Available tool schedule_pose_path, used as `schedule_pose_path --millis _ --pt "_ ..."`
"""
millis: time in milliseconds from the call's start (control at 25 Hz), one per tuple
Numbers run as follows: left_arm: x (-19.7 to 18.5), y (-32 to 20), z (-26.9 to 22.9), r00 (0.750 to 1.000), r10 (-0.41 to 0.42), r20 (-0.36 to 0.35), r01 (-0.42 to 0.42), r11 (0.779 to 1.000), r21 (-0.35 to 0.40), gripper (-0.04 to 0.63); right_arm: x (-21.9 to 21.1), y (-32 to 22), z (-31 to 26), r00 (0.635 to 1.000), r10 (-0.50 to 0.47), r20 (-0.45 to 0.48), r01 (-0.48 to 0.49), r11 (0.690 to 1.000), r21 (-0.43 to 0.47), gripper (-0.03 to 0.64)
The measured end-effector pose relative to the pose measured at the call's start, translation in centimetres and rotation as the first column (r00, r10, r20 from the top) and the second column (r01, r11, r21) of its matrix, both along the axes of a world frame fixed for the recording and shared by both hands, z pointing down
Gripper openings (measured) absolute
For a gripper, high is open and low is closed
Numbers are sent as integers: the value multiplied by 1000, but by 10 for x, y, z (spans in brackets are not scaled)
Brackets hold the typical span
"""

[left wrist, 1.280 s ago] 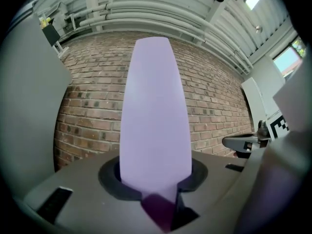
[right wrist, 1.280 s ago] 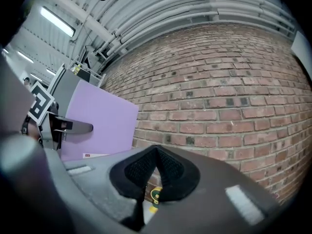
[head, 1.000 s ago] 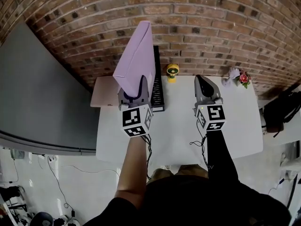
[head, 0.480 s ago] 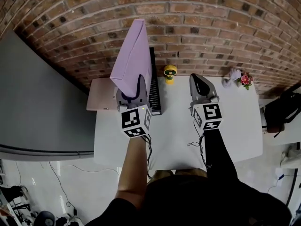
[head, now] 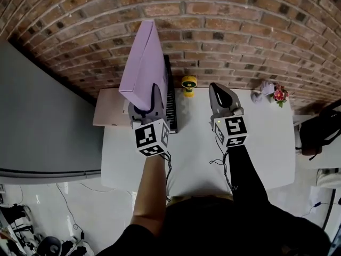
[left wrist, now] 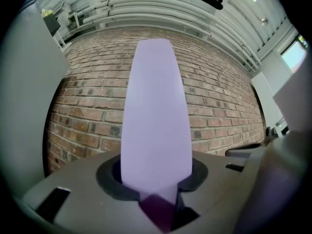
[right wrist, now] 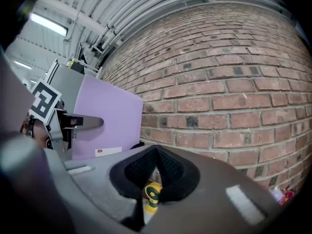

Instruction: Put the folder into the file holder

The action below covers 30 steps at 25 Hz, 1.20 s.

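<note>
A tall lilac folder [head: 143, 63] stands upright on edge, and my left gripper [head: 152, 92] is shut on its lower near edge. In the left gripper view the folder [left wrist: 156, 121] rises straight out of the jaws of the left gripper [left wrist: 158, 199] and hides what lies behind it. A black slotted file holder [head: 170, 103] sits on the white table [head: 266, 143], just right of the folder. My right gripper [head: 216, 87] hovers over the table to the right, shut with nothing in it. In the right gripper view, the folder [right wrist: 105, 121] shows to the left of the right gripper [right wrist: 155, 155].
A small yellow fan [head: 188, 84] stands by the brick wall [head: 224, 15], between the grippers, and shows low between the right jaws [right wrist: 152, 194]. A pink flower toy [head: 276, 94] sits at the back right. A tan board [head: 109, 113] and a grey panel [head: 42, 127] lie left.
Both grippers have drifted a little left and toward the wall. The folder has gone along in the left gripper, and the right gripper now sits nearer the yellow fan.
</note>
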<state>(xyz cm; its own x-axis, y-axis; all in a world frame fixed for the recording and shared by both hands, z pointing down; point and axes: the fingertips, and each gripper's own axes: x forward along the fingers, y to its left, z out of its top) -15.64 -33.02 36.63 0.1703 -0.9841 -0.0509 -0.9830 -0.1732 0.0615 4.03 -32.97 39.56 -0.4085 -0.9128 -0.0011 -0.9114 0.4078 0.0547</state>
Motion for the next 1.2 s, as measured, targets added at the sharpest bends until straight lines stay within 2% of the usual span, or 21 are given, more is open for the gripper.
schedule_pose_path --millis 560,1200 --pt "14 -12 15 1000 5 -8 -5 1000 9 143 22 -20 17 1000 -7 9 8 1000 -28 0" --pt "10 -11 33 999 42 -13 -42 999 13 148 15 -21 23 1000 -11 -2 11 999 -36 -1"
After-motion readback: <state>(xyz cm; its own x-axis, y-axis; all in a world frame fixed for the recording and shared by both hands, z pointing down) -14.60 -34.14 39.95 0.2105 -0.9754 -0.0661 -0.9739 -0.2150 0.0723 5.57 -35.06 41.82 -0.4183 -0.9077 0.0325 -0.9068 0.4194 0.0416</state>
